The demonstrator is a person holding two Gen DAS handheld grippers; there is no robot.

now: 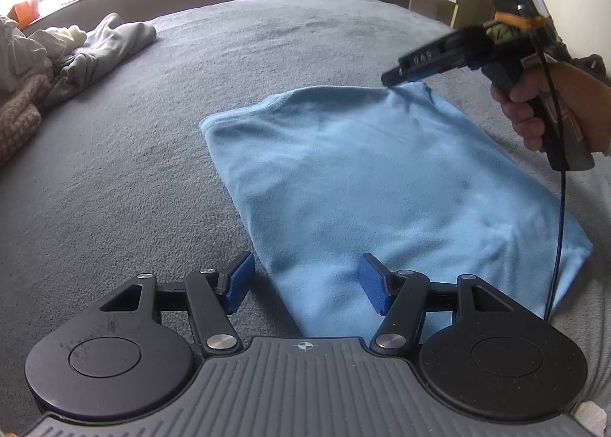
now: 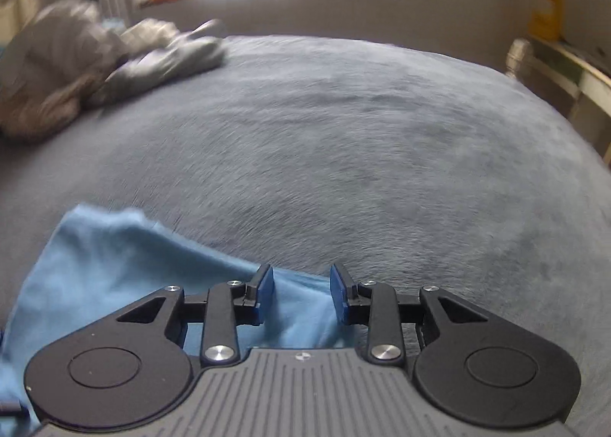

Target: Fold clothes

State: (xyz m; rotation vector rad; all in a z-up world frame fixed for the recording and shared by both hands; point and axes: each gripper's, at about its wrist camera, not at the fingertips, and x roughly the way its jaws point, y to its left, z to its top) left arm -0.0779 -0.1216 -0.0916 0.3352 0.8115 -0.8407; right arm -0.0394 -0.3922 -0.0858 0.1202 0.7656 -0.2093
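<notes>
Light blue garment lies folded flat on the grey bed cover. Left tool hangs released over its near edge, pads either side, not pressing. Right tool, held in a hand, sits at the far corner, fabric between its pads, no visible pinch. Clothes pile well apart at far left

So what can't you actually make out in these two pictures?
- Clothes pile: right wrist view, smeared by motion blur.
- Blue cloth: near edge hidden under the left gripper.
- Right gripper: whether its pads touch the cloth is unclear.
</notes>
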